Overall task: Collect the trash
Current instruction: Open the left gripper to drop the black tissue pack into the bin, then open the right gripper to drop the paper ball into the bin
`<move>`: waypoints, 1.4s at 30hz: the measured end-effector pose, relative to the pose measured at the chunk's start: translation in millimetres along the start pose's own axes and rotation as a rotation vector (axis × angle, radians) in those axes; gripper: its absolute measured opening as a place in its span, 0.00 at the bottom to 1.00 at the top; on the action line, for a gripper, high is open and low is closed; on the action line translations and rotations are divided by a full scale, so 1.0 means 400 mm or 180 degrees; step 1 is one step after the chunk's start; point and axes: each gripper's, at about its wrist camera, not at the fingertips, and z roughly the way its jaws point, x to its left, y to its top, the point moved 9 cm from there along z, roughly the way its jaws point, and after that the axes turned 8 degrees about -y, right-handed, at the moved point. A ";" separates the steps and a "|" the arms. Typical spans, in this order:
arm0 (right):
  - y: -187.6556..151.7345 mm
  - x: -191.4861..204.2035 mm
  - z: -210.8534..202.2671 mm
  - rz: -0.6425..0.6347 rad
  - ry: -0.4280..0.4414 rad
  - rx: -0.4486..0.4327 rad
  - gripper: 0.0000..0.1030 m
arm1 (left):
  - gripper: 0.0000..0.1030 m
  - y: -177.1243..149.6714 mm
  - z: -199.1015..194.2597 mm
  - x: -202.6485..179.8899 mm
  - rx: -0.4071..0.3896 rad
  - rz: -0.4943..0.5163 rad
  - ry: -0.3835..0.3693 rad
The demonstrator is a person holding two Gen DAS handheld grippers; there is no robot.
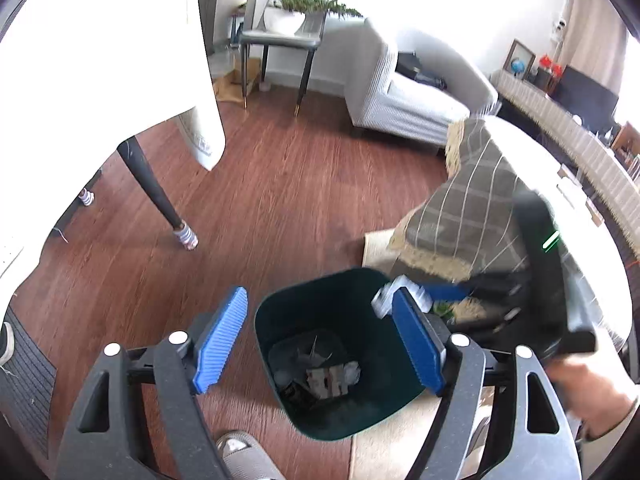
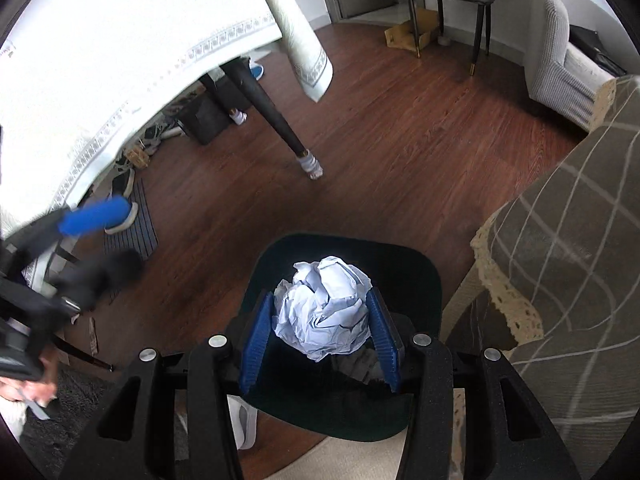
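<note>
A dark green bin [image 1: 280,312] stands on the wooden floor, with paper scraps and wrappers [image 1: 326,380] at its bottom. My left gripper [image 1: 320,340] hangs over its mouth, open, with nothing between the blue pads. My right gripper [image 2: 320,300] is shut on a crumpled white paper ball [image 2: 324,312], held just above the bin [image 2: 352,250]. In the left wrist view the right gripper's blue finger [image 1: 444,292] and a bit of the paper [image 1: 384,298] show at the bin's far right rim. The left gripper's pad [image 2: 96,216] appears blurred at the left of the right wrist view.
A table with a white cloth [image 2: 100,60] and a dark leg [image 2: 276,120] stands to the left. A grey checked throw [image 2: 568,240] covers furniture right of the bin. A white sofa [image 1: 400,92], a chair with a plant [image 1: 288,28], shoes [image 2: 122,188] and a mat [image 2: 136,224] lie around.
</note>
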 end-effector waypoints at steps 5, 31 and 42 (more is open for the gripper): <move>-0.040 0.011 0.065 -0.0061 -0.0048 0.0252 0.47 | 0.65 0.035 -0.034 -0.025 -0.0122 -0.0037 -0.0061; -0.139 0.000 0.016 -0.0241 -0.0125 0.0337 0.54 | 0.45 0.141 -0.120 -0.144 -0.0548 0.0135 -0.0057; -0.119 0.025 -0.121 -0.0385 0.0177 -0.0063 0.54 | 0.45 0.146 -0.109 -0.251 -0.0587 0.0203 -0.0129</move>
